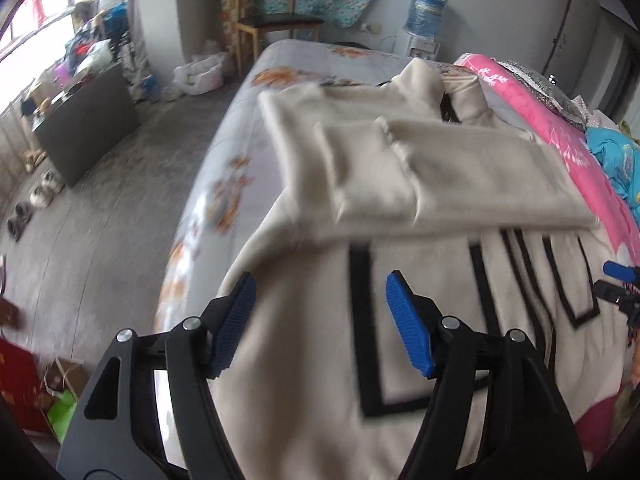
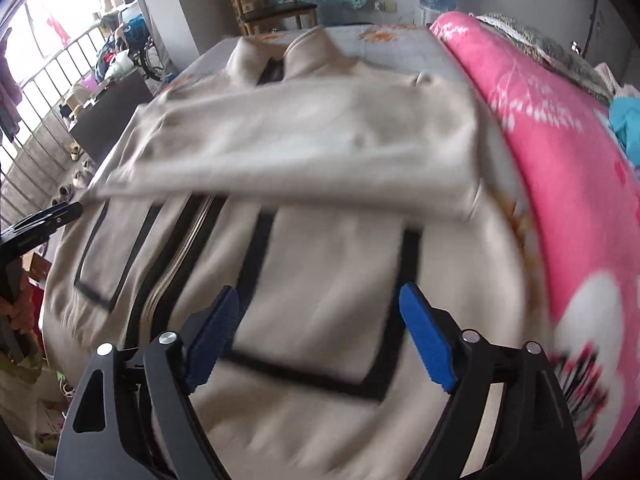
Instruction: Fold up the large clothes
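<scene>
Bed (image 1: pixel 224 152): both hand-held grippers open, empty.

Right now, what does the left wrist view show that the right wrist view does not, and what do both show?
Only the left wrist view shows the white plastic bags on the floor and the open left gripper from behind.

Only the right wrist view shows the jacket's zipper and the open right gripper from behind.

Both show the beige jacket with its sleeves folded across it, the pink blanket, the wooden chair and the water bottle.
</scene>
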A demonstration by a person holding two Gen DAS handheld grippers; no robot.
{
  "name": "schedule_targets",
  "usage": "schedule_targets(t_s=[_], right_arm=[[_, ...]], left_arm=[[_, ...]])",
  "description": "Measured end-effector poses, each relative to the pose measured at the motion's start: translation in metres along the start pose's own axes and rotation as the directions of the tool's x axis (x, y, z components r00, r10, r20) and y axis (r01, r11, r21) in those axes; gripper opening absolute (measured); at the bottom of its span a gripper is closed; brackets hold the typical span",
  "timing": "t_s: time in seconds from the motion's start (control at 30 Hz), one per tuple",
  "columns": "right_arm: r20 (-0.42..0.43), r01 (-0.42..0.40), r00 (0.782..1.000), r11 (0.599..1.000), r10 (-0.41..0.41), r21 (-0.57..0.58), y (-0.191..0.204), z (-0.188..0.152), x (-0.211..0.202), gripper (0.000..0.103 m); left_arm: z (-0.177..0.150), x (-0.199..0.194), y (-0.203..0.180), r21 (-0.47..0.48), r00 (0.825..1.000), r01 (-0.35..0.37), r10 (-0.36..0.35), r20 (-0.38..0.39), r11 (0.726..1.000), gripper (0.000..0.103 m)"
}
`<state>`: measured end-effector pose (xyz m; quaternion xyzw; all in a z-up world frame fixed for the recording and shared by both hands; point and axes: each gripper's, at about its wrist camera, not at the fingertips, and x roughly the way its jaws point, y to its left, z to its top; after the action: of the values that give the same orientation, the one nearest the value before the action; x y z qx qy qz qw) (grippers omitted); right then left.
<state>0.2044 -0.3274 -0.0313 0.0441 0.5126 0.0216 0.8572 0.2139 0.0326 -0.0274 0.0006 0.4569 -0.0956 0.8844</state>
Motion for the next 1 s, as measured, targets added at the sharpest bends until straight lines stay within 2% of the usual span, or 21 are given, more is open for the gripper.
schedule_targets(t_s=[0.13, 0.37, 0.47, 0.67, 0.73, 0.8, 0.9, 1.0], right_arm=[[-0.009, -0.007, 1.0, 1.0, 0.007, -0.008, 0.029, -0.032, -0.004, 0.087], [-0.017, 0.068, 0.997, 0.993, -0.07, -0.099, 0.054, -0.058, 0.007, 0.093], [-0.012, 0.072, 0.997, 0.994, -0.073, -0.081, 0.05, -0.058, 0.007, 0.097], [-0.01, 0.062, 0.998, 0.997, -0.063, -0.046, 0.047, -0.061, 0.008, 0.097], [-0.007, 0.066, 0.998, 0.997, -0.067, -0.038, 0.047, -0.061, 0.007, 0.097], [-0.008, 0.069, 0.998, 0.997, -0.069, -0.038, 0.048, -0.061, 0.008, 0.097], [-0.013, 0.073, 0.997, 0.997, -0.073, -0.032, 0.049, -0.06, 0.009, 0.097], [-0.008, 0.079, 0.997, 0.997, -0.079, -0.022, 0.049, -0.06, 0.009, 0.097]], left_arm=[[-0.038, -0.024, 0.017, -0.021, 0.999, -0.039, 0.04, 0.015, 0.999, 0.066], [-0.099, -0.054, 0.045, -0.124, 0.999, -0.008, 0.012, 0.034, 0.992, 0.066], [-0.12, -0.065, 0.054, -0.156, 0.999, 0.026, -0.02, 0.04, 0.987, 0.066], [-0.155, -0.083, 0.059, -0.175, 0.995, 0.09, -0.083, 0.046, 0.98, 0.064], [-0.163, -0.085, 0.06, -0.189, 0.993, 0.114, -0.107, 0.047, 0.975, 0.061], [-0.169, -0.084, 0.063, -0.216, 0.988, 0.153, -0.145, 0.05, 0.964, 0.049], [-0.174, -0.082, 0.062, -0.253, 0.971, 0.238, -0.228, 0.069, 0.938, 0.045], [-0.177, -0.071, 0.06, -0.268, 0.965, 0.261, -0.259, 0.046, 0.927, 0.045]])
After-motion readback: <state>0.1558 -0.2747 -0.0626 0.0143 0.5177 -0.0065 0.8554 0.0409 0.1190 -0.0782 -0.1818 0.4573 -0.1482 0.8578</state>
